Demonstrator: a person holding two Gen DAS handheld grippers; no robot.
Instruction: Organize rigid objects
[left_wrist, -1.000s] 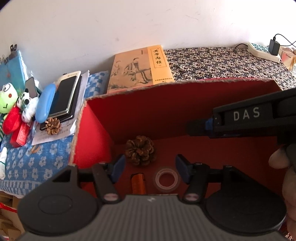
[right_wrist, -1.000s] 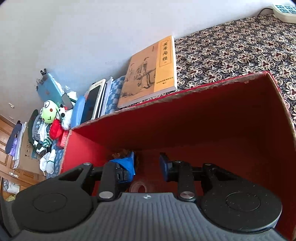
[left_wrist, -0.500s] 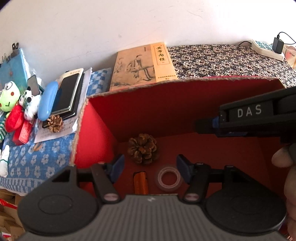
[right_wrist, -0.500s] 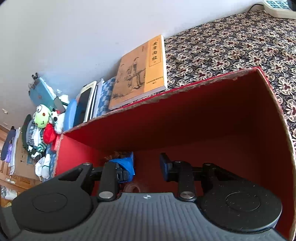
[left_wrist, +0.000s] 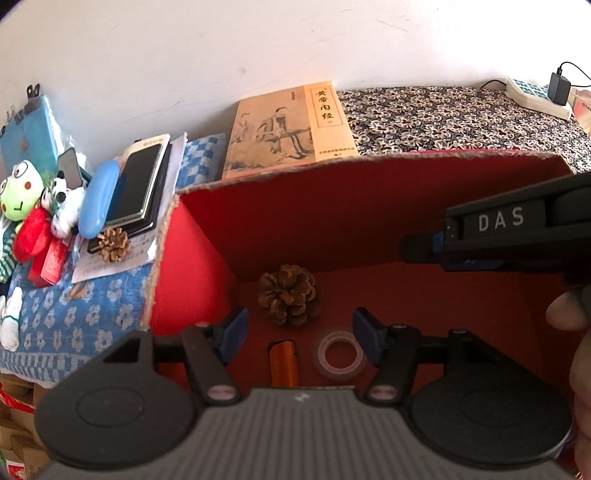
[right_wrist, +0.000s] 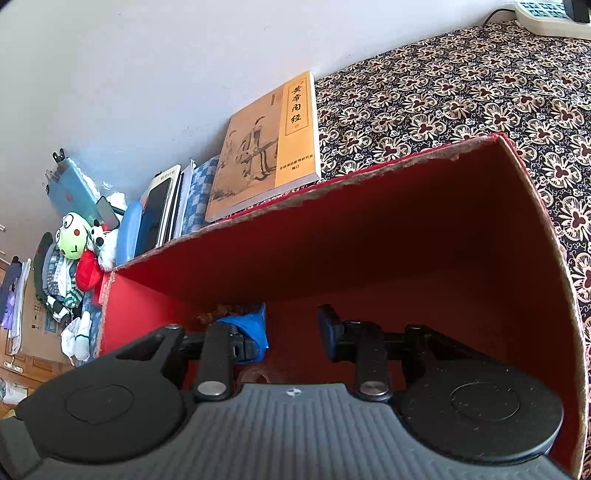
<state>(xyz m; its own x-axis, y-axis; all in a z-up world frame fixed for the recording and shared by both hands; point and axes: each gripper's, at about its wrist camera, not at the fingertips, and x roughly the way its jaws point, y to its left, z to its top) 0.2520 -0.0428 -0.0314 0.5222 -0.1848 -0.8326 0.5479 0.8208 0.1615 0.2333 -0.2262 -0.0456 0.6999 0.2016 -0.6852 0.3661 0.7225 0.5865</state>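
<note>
Both the left gripper (left_wrist: 299, 334) and right gripper (right_wrist: 291, 328) hang released and empty over the red box (left_wrist: 369, 206), so fetch the loose pine cone (left_wrist: 112, 243) at 9 o'clock next

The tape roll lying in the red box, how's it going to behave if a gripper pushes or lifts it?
The tape roll lies flat on the box floor, so a push would probably slide it, not roll it. It looks thin and clear, likely very light. Lying so low, its rim may be awkward to pinch, and its smooth surface could slip.
</note>
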